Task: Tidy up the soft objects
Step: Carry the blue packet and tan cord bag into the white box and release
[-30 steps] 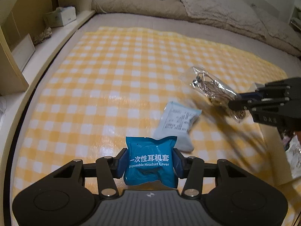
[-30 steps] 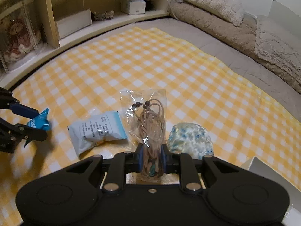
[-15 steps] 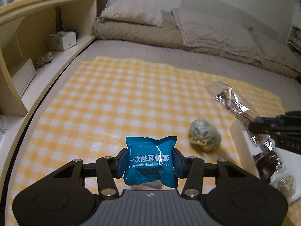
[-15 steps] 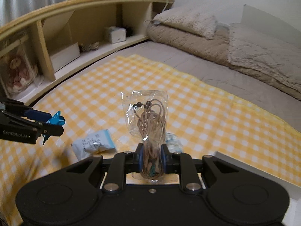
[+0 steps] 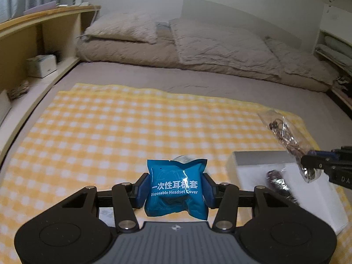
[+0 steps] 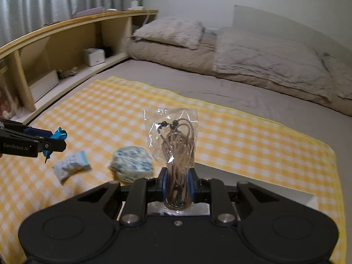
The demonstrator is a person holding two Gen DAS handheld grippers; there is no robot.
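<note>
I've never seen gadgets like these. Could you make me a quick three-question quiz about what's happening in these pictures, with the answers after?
1. True or false: the left claw grips a blue packet.
2. What does the right claw hold? A) a pillow B) a clear bag of cord C) a bottle
3. How many loose soft items lie on the checked cloth in the right wrist view?

Key:
1. True.
2. B.
3. Two: a pale blue packet and a blue-patterned bundle.

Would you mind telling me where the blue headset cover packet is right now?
The blue headset cover packet is clamped in the left gripper, held above the yellow checked cloth, left of the white box.
</note>
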